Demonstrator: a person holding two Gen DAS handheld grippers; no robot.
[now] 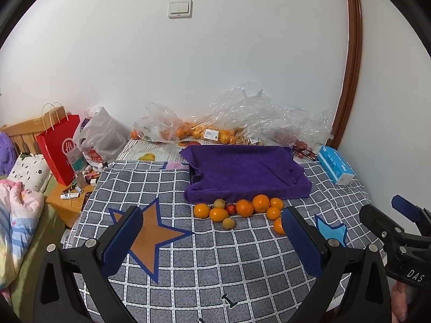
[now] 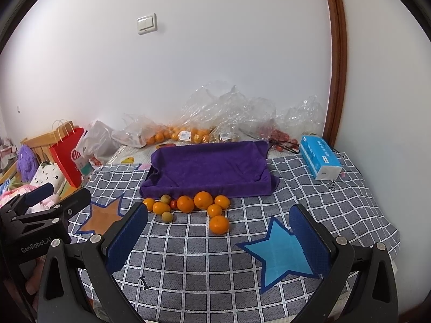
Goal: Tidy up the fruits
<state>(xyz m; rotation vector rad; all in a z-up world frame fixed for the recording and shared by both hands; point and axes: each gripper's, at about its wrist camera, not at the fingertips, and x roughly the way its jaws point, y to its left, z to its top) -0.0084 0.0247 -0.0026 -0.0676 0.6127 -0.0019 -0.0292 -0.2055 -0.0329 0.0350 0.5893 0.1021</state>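
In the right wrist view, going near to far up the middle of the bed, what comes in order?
Checked blanket → loose fruit cluster → purple towel-covered tray → clear plastic bags of fruit → white wall with light switch.

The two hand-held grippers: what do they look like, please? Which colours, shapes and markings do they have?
Both look alike. The left hand-held gripper and the right hand-held gripper each have a black frame with triangular cut-outs, silver round bolts, and two flat fingers covered in dark blue textured pads. White lettering shows on the bodies: "GenRobot.AI" on the left, "DAS" on the right. No cables are visible.
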